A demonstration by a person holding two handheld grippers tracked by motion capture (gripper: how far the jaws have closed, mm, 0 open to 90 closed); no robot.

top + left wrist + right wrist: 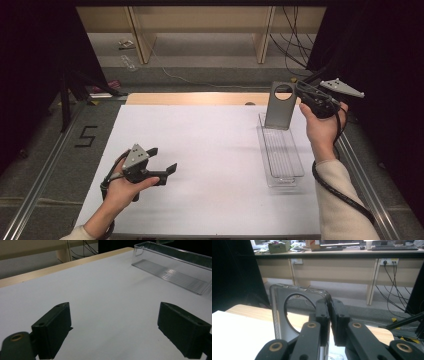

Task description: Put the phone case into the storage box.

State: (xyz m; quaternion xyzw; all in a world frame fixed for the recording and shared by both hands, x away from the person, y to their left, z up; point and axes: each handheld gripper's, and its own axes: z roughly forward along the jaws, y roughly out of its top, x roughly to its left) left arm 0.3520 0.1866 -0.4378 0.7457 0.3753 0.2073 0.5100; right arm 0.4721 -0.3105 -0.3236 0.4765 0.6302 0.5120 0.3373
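Observation:
A grey flat plate (280, 107) with a round hole near its top stands upright at the far end of a clear plastic tray (284, 160). My right gripper (299, 93) is shut on the plate's upper right edge, held up by a hand. In the right gripper view the jaws (330, 307) pinch the plate (278, 315) at its corner. My left gripper (164, 159) rests low over the white table (210, 165) at the left, open with nothing between its fingers. The left gripper view has the wide gap of that gripper (113, 325) and the tray (175, 270) far right.
A wooden strip (190, 98) runs along the table's far edge. Metal rails (45, 165) flank the table, and a floor mat marked 5 (86, 136) lies left. A tripod leg (64, 100) stands far left. Desk legs and cables (292, 45) are behind.

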